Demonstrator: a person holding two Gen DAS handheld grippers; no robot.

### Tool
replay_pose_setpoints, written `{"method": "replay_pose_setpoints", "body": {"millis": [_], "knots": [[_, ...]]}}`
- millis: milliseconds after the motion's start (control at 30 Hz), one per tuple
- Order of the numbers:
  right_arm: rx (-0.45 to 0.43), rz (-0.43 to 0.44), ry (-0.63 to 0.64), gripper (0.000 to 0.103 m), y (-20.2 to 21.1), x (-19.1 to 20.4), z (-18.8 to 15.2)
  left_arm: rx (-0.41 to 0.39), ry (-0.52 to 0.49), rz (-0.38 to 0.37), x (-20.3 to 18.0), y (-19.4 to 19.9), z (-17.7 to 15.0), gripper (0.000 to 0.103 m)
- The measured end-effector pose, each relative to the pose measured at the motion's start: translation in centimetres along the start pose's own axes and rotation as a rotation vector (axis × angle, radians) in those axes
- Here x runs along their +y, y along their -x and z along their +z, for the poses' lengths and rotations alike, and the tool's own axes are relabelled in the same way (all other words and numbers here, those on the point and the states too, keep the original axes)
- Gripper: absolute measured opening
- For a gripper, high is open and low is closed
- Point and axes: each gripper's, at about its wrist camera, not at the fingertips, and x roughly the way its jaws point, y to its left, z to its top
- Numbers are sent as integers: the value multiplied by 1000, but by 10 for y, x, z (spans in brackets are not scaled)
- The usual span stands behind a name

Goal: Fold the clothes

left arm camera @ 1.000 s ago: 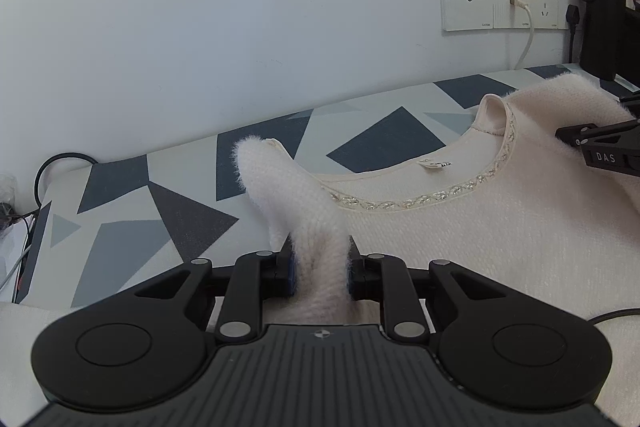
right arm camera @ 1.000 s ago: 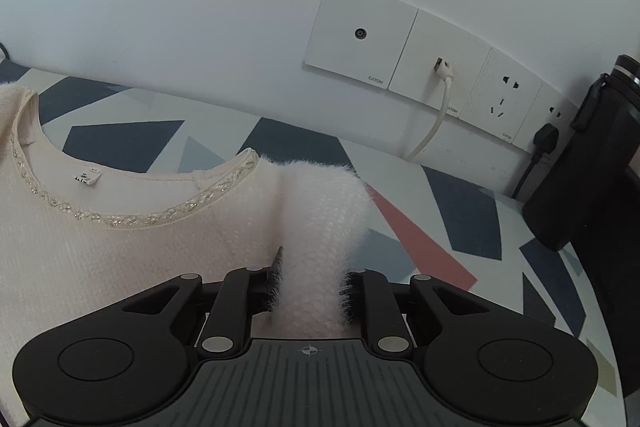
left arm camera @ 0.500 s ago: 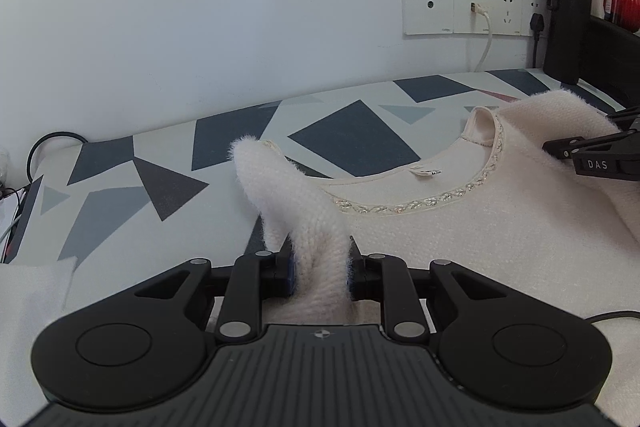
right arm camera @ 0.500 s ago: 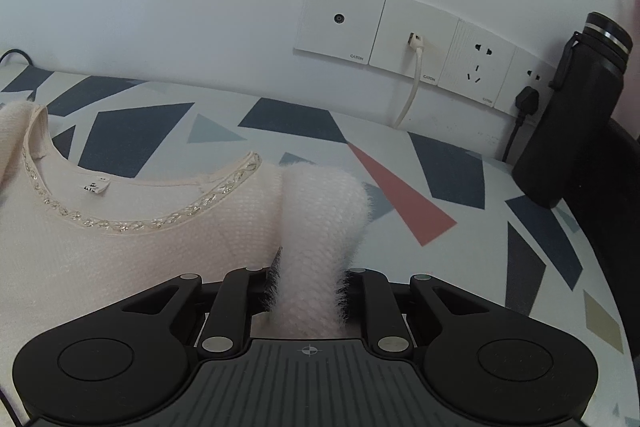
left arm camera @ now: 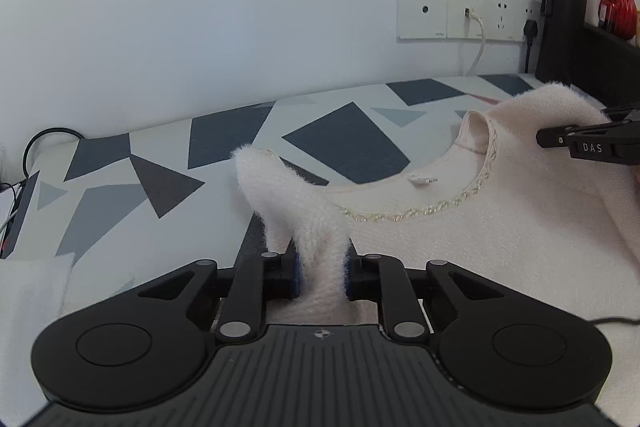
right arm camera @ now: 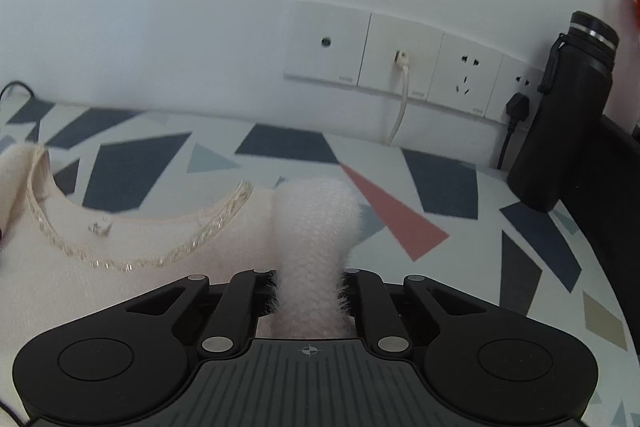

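My fluffy cream sweater (left arm camera: 480, 239) lies on the table (left arm camera: 120, 203) with the triangle shapes, neck toward the far wall. My left tongs (left arm camera: 322, 277) have just squeezed tighter on the left shoulder. My right tongs (right arm camera: 308, 293) pinch the right shoulder tight. I think I am lifting the top edge. Next I should bring both shoulders over together, evenly.

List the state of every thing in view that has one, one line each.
left gripper: shut on a pinch of the sweater.
right gripper: shut on another pinch of it.
sweater: unfolded, neckline open, lifted at both pinches.
white cable: plugged into the wall panel.
black plug: in its socket.
black bottle: upright, capped.
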Motion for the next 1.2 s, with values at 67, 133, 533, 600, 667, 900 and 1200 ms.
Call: {"method": "replay_pose_setpoints", "body": {"millis": [67,133,533,600,667,900,1200], "knots": [[-36,17,-40,10,7,-6,10,-29,58,-26,12,7,11,16],[-82,39,-87,9,12,-14,22,-104,74,4,20,17,22,16],[26,-37,-160,11,-57,-25,24,-3,77,95,27,-56,20,27],[77,2,-166,15,-65,-29,25,47,69,71,27,-64,20,58],[86,11,-184,19,-66,-30,24,58,64,56,25,-67,19,70],[88,1,-167,38,-65,-23,21,70,44,64,20,-68,18,93],[105,-88,-121,80,-68,-14,26,67,37,56,18,-67,19,100]]}}
